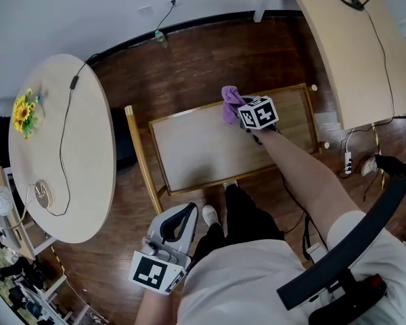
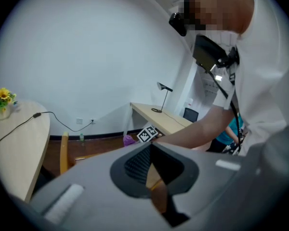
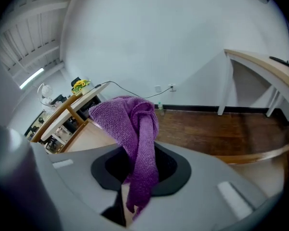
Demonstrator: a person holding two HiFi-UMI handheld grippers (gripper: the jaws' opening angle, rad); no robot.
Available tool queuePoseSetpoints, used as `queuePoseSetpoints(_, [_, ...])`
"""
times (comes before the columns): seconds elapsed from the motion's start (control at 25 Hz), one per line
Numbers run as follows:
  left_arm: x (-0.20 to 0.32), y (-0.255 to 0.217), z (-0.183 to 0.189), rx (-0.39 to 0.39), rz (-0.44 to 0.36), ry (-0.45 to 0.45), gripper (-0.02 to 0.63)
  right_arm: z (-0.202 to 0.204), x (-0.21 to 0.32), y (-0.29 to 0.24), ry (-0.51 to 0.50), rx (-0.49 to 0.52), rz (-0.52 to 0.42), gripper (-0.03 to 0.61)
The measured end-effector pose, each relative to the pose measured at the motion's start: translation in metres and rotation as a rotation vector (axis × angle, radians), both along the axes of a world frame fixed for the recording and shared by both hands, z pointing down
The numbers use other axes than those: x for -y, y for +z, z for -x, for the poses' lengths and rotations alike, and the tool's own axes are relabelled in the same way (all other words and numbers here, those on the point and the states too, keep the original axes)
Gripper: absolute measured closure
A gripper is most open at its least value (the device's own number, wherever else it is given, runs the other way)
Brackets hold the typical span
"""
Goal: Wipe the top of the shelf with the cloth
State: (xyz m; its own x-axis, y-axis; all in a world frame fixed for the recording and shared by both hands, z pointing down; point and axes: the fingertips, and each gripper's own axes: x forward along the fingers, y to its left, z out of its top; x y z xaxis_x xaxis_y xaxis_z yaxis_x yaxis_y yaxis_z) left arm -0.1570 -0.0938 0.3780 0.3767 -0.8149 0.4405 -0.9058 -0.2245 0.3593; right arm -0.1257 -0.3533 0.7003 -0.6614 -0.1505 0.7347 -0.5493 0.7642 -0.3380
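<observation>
The shelf top is a pale rectangular panel in a wooden frame, in the middle of the head view. A purple cloth rests at its far edge, bunched up, with my right gripper shut on it. In the right gripper view the cloth rises from between the jaws and droops forward, above the shelf top. My left gripper hangs low by the person's hip, off the shelf, its jaws together on nothing. From the left gripper view the cloth and shelf post show far off.
An oval table with yellow flowers and a cable stands to the left. A long desk runs along the right, with a power strip on the dark wooden floor. The person's shoe is at the shelf's near edge.
</observation>
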Motion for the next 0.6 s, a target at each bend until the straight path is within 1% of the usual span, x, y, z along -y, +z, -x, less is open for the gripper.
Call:
queuePoseSetpoints(0.32, [0.022, 0.000, -0.022, -0.001, 0.005, 0.067, 0.597, -0.143, 0.072, 0.004, 0.163, -0.126, -0.058, 0.497])
queuePoseSetpoints(0.48, [0.029, 0.001, -0.033, 0.000, 0.012, 0.084, 0.597, -0.218, 0.104, 0.005, 0.236, -0.221, -0.097, 0.497])
queuePoseSetpoints(0.6, [0.031, 0.002, -0.035, 0.003, 0.013, 0.084, 0.597, -0.259, 0.116, 0.010, 0.272, -0.286, -0.108, 0.497])
